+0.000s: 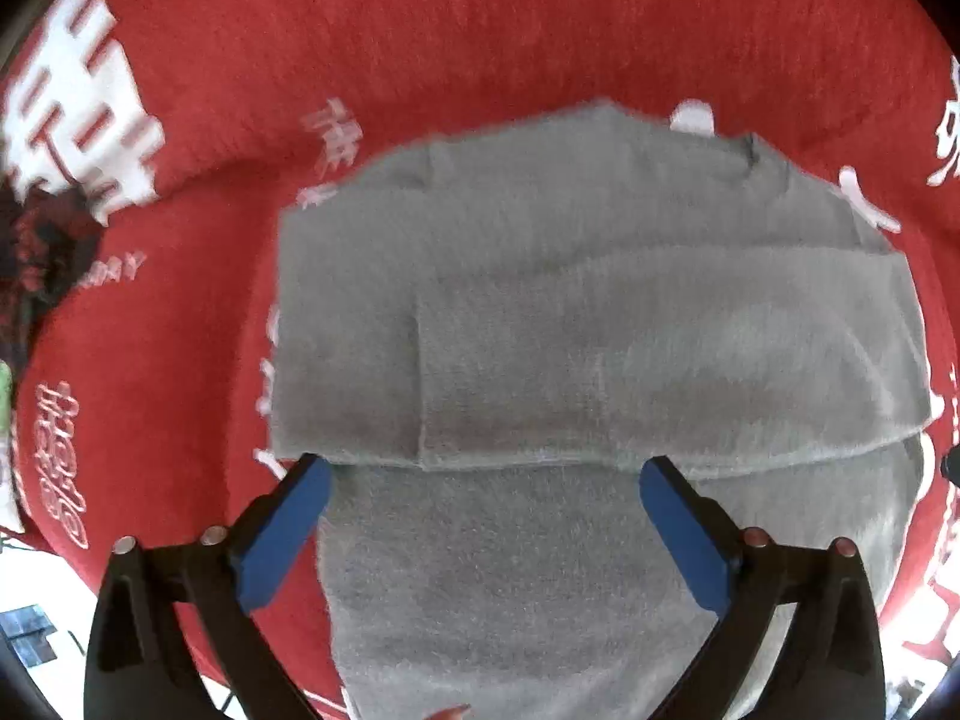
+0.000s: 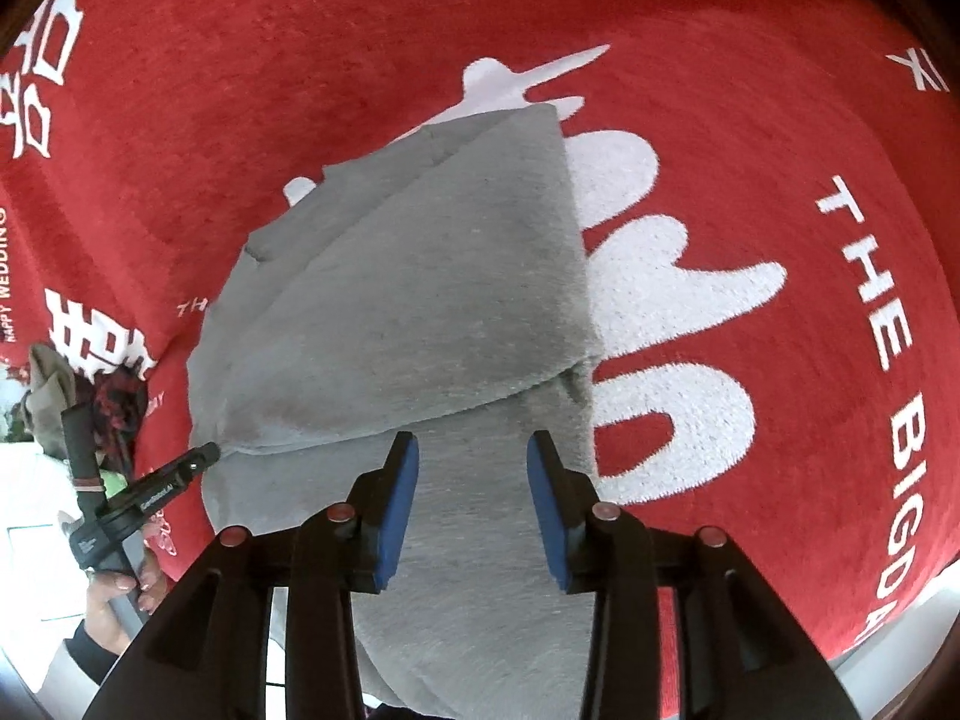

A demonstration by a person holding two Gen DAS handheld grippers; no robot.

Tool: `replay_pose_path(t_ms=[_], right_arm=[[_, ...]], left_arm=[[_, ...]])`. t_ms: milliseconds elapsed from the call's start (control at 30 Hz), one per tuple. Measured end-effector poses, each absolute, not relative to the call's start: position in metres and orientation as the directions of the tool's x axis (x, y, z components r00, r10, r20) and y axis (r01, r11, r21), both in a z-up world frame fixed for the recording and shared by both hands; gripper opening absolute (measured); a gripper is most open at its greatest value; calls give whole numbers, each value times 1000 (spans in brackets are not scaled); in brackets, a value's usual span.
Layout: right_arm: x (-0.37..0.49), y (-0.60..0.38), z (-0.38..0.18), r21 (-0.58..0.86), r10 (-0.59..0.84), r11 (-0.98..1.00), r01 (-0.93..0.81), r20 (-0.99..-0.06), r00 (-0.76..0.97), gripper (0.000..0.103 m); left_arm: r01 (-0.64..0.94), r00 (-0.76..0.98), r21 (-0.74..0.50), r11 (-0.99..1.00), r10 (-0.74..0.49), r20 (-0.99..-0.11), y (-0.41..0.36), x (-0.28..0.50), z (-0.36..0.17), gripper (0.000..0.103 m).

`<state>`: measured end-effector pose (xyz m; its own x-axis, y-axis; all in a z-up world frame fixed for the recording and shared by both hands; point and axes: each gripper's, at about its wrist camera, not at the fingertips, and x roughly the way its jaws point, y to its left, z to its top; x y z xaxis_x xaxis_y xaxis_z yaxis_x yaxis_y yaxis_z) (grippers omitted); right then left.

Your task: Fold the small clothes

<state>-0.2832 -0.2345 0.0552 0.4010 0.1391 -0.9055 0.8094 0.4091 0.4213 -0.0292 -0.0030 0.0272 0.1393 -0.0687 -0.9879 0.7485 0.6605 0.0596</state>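
Left gripper: jaws wide apart, blue pads clear of the cloth, nothing pinched between them; it points straight down over the garment.
Right gripper: jaws partly apart, blue pads either side of a strip of grey cloth without pressing on it.
Grey garment: lies flat on the red rug, folded over itself; in the left wrist view the folded edge runs across just ahead of the left jaw tips, and a lower layer spreads between and below the jaws.
Garment from the right wrist view: the folded flap ends just ahead of the right jaw tips; the under layer passes between them.
Red rug: white lettering, beyond and to both sides of the jaws.
Person's hand: holds the left gripper's handle, left of the right jaws.
Dark patterned clothes: bunched at the rug's edge, far left of the right jaws.
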Motion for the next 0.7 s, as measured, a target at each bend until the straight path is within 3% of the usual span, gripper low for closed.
replay_pose_path(t_ms=[100, 200, 267, 367, 700], right_arm=[[-282, -235, 56, 430, 148, 418, 800, -901, 407, 42], [-282, -235, 57, 437, 156, 423, 793, -898, 412, 55], [-282, -235, 59, 443, 158, 430, 787, -895, 418, 57], [-283, -234, 62, 451, 164, 440, 776, -890, 424, 67], [-298, -225, 55, 485, 220, 439, 757, -874, 432, 68]], left_arm=[[755, 140, 69, 652, -58, -989, -6, -35, 33, 103], [760, 144, 74, 646, -57, -988, -7, -41, 37, 103], [757, 138, 69, 650, -57, -989, -8, -44, 39, 103], [749, 119, 54, 660, -53, -991, -6, -50, 39, 103], [753, 80, 44, 657, -25, -996, 12, -75, 28, 103]])
